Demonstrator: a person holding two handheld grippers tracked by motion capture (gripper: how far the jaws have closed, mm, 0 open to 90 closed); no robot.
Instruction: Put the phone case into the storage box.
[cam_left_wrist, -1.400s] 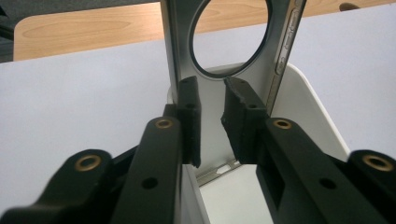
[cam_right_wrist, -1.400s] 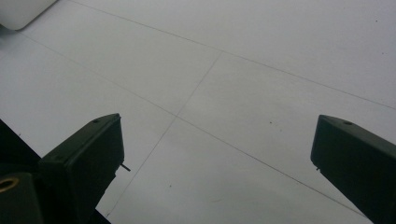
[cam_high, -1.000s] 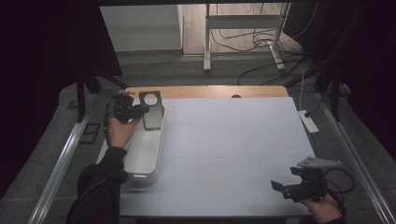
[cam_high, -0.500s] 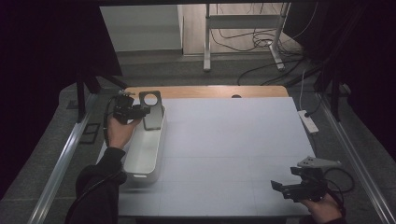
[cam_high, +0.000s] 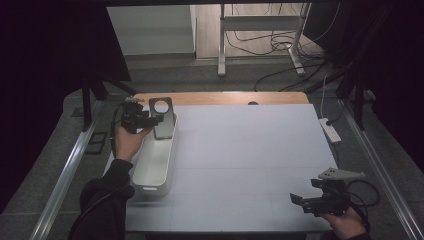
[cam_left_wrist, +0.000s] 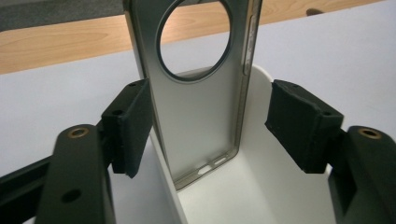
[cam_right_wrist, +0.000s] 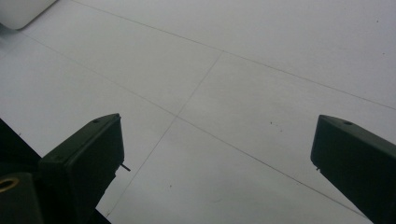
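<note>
A grey phone case (cam_high: 163, 118) with a large round camera cutout stood upright inside a white oblong tray (cam_high: 152, 167) at the left side of the white table (cam_high: 260, 160), leaning against the tray's far end wall with its bottom edge down on the tray floor. In the left gripper view the phone case (cam_left_wrist: 205, 107) showed its hollow inner face, and the tray (cam_left_wrist: 261, 186) beneath it held nothing else; in the high view the rest of the tray floor, nearer the person, lay bare as well.

The left gripper (cam_high: 150, 120) hovered at the tray's far end, level with the case. Its jaws had just been opening: the phone case stood between the black pads (cam_left_wrist: 133, 123), one pad close along the case's left edge, the other plainly clear of its right edge, so the gripper had no clamp on it. Whether the near pad touched the edge could not be told.

The right gripper (cam_high: 304, 202) was held low over the table, well apart from the tray, towards the near right corner. Its jaws stood wide apart, with only bare table surface (cam_right_wrist: 243, 93) between them, and a corner of the tray (cam_right_wrist: 21, 11) showed far off in the right gripper view.
</note>
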